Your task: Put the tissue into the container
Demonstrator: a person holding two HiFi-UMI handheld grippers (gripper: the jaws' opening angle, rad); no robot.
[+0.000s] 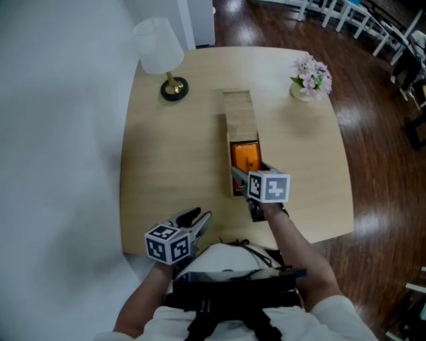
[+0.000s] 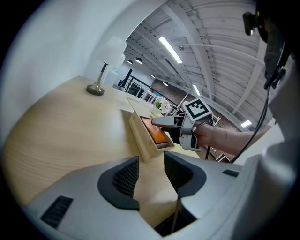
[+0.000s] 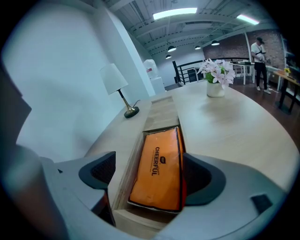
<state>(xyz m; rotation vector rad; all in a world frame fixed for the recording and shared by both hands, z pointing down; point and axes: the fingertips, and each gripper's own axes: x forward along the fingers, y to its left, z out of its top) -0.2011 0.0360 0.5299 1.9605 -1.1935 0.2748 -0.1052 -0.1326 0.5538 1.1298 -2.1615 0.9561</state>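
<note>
A long wooden container [image 1: 238, 110] lies lengthwise on the table, its lid slid back over the far half. An orange tissue pack [image 1: 245, 158] lies in the uncovered near half, a little tilted in the right gripper view [image 3: 159, 171]. My right gripper [image 1: 247, 174] hovers over the container's near end with its jaws wide. Its left pad sits outside the container wall and its right pad beside the pack [image 3: 149, 173], neither pressing. My left gripper [image 1: 198, 218] is near the table's front edge, open with only bare tabletop between its pads [image 2: 150, 176].
A white-shaded lamp [image 1: 160, 53] stands at the table's back left, by the white wall. A vase of pink flowers [image 1: 309, 78] stands at the back right. The round-cornered wooden table [image 1: 166, 166] ends just in front of me. White chairs [image 1: 346, 13] stand beyond it on the dark floor.
</note>
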